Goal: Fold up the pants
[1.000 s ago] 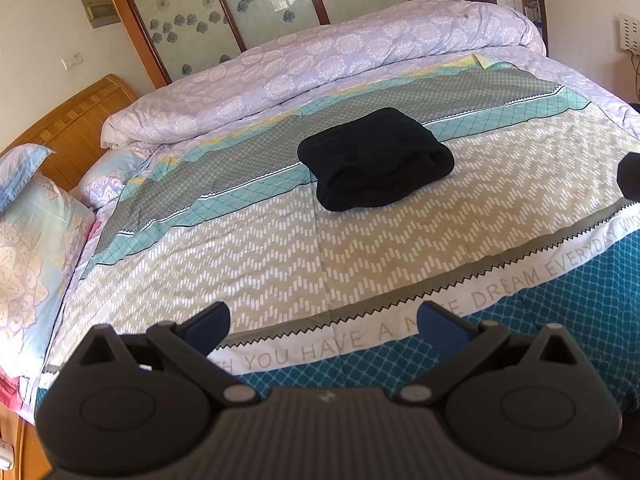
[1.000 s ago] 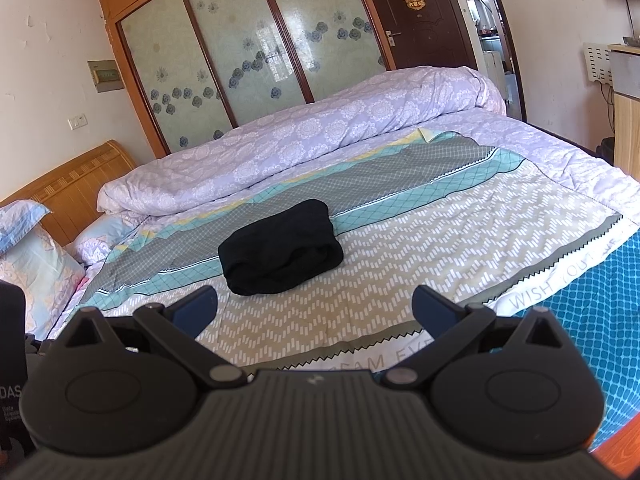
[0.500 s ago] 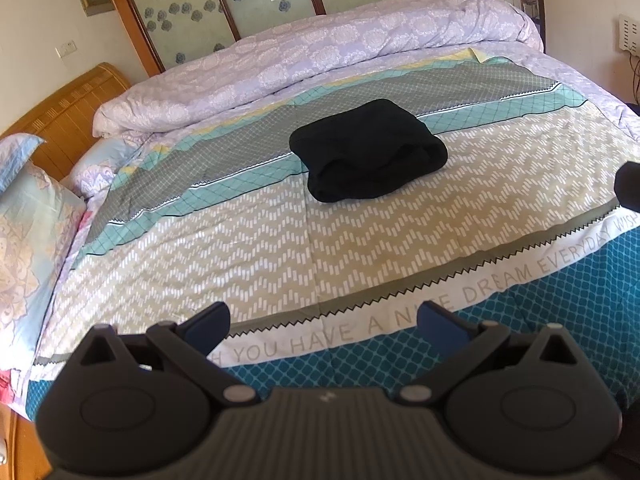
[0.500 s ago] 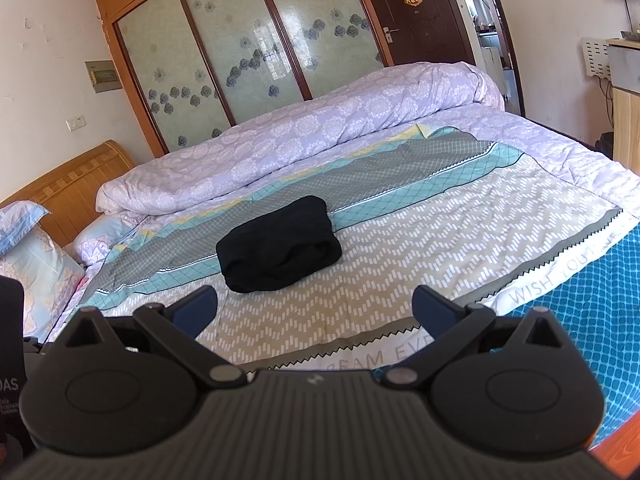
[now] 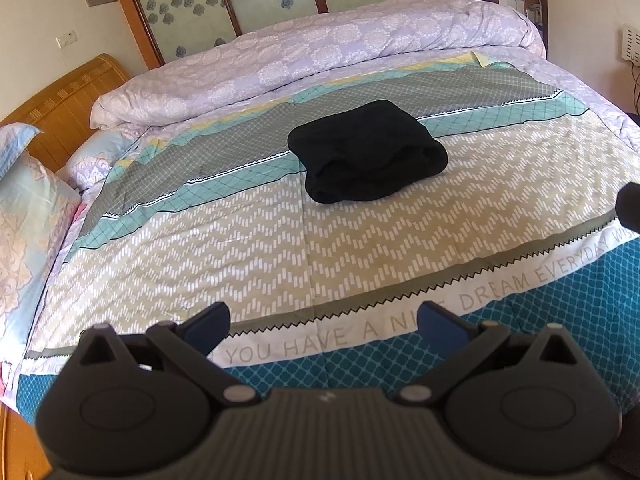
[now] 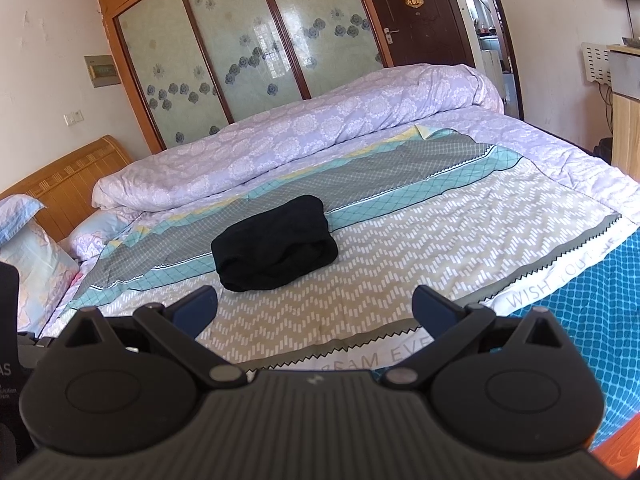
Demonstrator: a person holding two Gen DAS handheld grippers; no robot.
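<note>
Pants (image 5: pixel 366 152): black garment lying as a compact, several-layered bundle on the patterned bedspread (image 5: pixel 280 240), about mid-bed, at the boundary of the teal-grey band and the beige chevron band.
Fold quality: edges rounded and roughly aligned; open layers face the near side; no leg or waistband trails loose.
Left gripper (image 5: pixel 324 320): jaws spread wide, nothing between them; hovers over the near lettered border, well apart from the pants.
Right gripper (image 6: pixel 314 304): jaws likewise wide apart and empty; near edge of the bundle lies beyond its fingertips, not touching.
Rolled duvet (image 6: pixel 320 136): lilac, along the far side of the bed, clear of the bundle.
Progress: folding appears complete.
Remaining: at most a tidying press or squaring of the bundle; none seems required.
</note>
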